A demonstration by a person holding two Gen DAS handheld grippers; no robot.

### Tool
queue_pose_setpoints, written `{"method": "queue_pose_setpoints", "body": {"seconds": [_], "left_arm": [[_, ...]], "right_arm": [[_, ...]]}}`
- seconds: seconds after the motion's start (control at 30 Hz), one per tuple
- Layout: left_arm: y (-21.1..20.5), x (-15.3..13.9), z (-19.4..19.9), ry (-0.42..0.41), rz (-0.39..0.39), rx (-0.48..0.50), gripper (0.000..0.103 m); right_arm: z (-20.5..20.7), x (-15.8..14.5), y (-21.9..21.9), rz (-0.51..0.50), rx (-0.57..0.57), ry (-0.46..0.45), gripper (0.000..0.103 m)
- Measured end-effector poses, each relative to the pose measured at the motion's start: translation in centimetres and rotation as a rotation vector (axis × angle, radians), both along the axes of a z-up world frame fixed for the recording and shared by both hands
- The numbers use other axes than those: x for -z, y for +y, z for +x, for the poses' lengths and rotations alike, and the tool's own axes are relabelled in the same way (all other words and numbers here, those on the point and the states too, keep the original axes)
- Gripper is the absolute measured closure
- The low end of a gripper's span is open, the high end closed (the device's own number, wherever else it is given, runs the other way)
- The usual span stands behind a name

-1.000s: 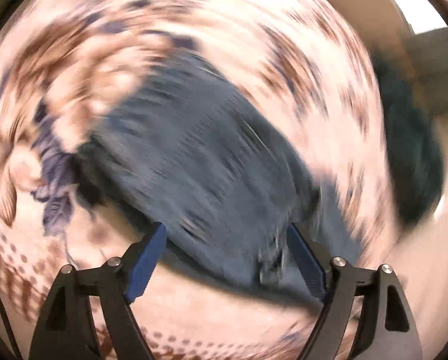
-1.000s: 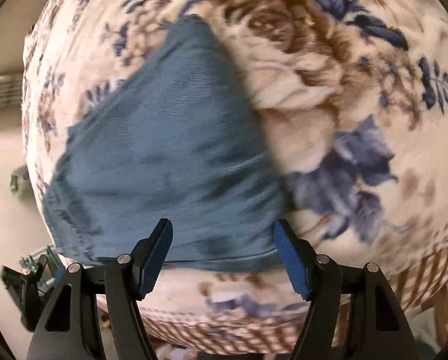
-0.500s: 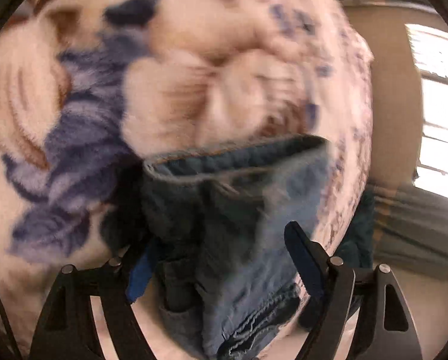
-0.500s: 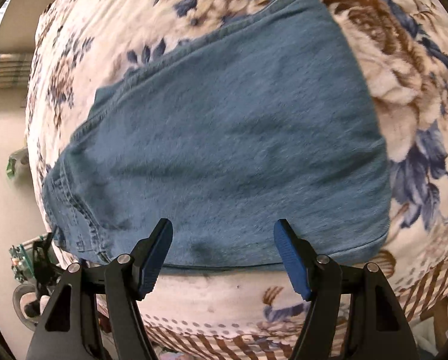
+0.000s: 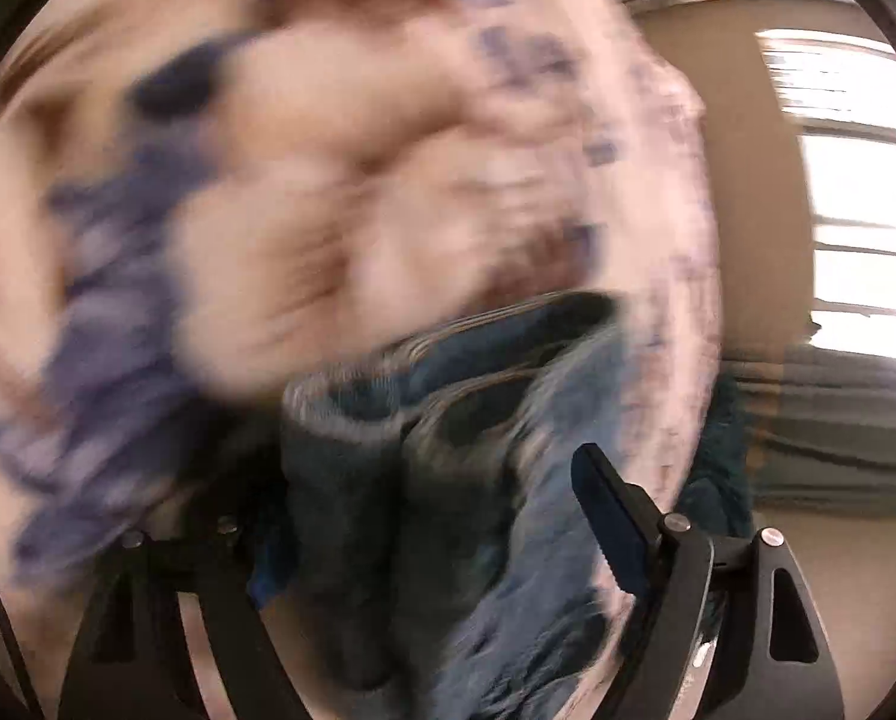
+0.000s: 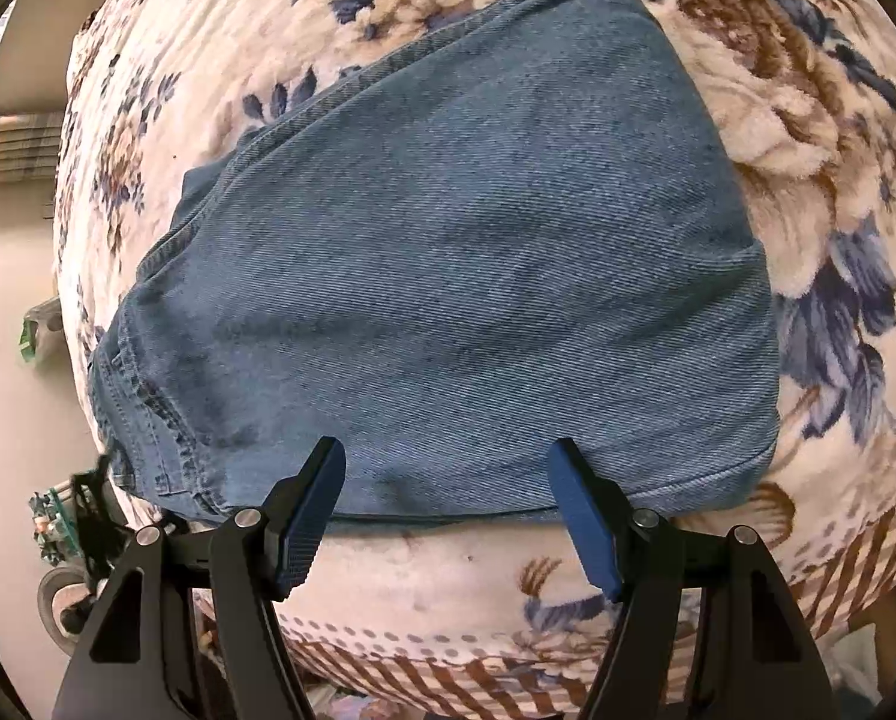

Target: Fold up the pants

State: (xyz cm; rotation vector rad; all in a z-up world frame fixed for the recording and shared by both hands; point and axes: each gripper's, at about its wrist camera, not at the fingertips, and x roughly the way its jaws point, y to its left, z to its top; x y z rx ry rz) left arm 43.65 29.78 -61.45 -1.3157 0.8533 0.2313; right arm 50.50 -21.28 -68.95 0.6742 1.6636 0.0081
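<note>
Blue denim pants [image 6: 448, 276] lie folded flat on a floral blanket [image 6: 808, 120] in the right wrist view. My right gripper [image 6: 448, 504] is open and empty, its fingers just above the near folded edge. The left wrist view is blurred. It shows the open waistband end of the pants [image 5: 448, 420] bunched between the fingers of my left gripper [image 5: 424, 516]. The jaws stand wide apart. The left finger is mostly hidden by the cloth; the right fingertip [image 5: 604, 498] shows.
The blanket [image 5: 268, 180] covers a table with a checked border [image 6: 508, 666]. Past its left edge is bare floor with a wheeled cart [image 6: 70, 540]. A bright window [image 5: 856, 210] and a dark green cloth [image 5: 718, 480] lie to the right in the left wrist view.
My left gripper swung round to the waistband end and closed in on it. My right gripper drew nearer to the pants' near edge. The pants now lie flat and still.
</note>
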Motion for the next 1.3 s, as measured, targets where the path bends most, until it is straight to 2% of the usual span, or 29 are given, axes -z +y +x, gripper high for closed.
{"method": "queue_pose_setpoints", "body": {"seconds": [0.03,0.07,0.17,0.23,0.27,0.33,0.43,0.53,0.6,0.67,0.73,0.83,0.9,0.97,1.0,1.17,1.27,1.3], "left_arm": [[-0.1,-0.9,0.8,-0.03,0.046,0.029,0.05],[-0.4,-1.8,2.1,-0.028,0.116,0.085,0.064],[-0.2,-0.8,4.2,-0.004,0.153,0.138,0.074],[0.1,-0.4,4.3,0.011,0.133,0.139,0.076],[-0.2,-1.2,4.2,-0.008,0.147,0.156,0.077],[-1.4,-3.9,3.9,-0.055,0.195,0.204,0.079],[-4.8,-8.2,4.2,-0.146,0.216,0.294,0.079],[-11.3,-13.4,5.1,-0.262,0.237,0.458,0.08],[-15.6,-15.2,5.5,-0.314,0.215,0.554,0.08],[-21.3,-15.7,5.8,-0.348,0.184,0.659,0.08],[-27.3,-13.6,6.3,-0.313,0.156,0.76,0.081],[-34.0,-8.8,6.6,-0.202,0.188,0.891,0.081],[-37.7,-4.7,6.6,-0.089,0.236,0.991,0.081],[-39.5,-2.7,6.2,-0.033,0.313,1.048,0.081],[-40.2,-2.6,6.1,-0.03,0.365,1.075,0.081],[-42.0,-4.9,7.0,-0.001,0.512,1.145,0.079],[-41.3,-7.0,6.0,-0.002,0.578,1.121,0.077],[-40.6,-7.5,5.9,-0.005,0.587,1.106,0.071]], "right_arm": [[0.0,0.0,0.0,0.002,-0.003,0.001,0.031],[-0.1,0.0,-0.1,0.003,-0.005,-0.001,0.031],[-0.2,0.2,-0.1,0.007,-0.012,0.0,0.031],[-0.2,0.2,-0.1,0.009,-0.012,-0.002,0.031],[-0.2,0.2,-0.1,0.007,-0.015,-0.004,0.031],[-0.2,0.2,-0.3,0.006,-0.016,-0.015,0.031],[-0.3,0.3,-0.8,0.014,-0.009,-0.024,0.031],[-0.2,0.4,-1.8,0.025,0.014,-0.028,0.031],[-0.3,0.3,-2.8,0.022,0.027,-0.033,0.031],[-0.5,0.1,-4.2,0.021,0.048,-0.036,0.031],[-0.8,0.0,-5.6,0.023,0.069,-0.034,0.031],[-1.6,-0.5,-8.7,0.019,0.116,-0.035,0.031],[-2.0,-0.9,-10.4,-0.01,0.123,-0.037,0.031],[-2.4,-1.1,-12.3,-0.027,0.136,-0.038,0.031],[-2.6,-1.1,-13.4,-0.025,0.146,-0.037,0.031],[-2.3,-1.5,-15.8,-0.012,0.14,-0.075,0.03],[-1.4,-2.3,-16.0,0.023,0.131,-0.13,0.023],[-1.0,-2.7,-15.8,0.034,0.126,-0.151,0.021]]}}
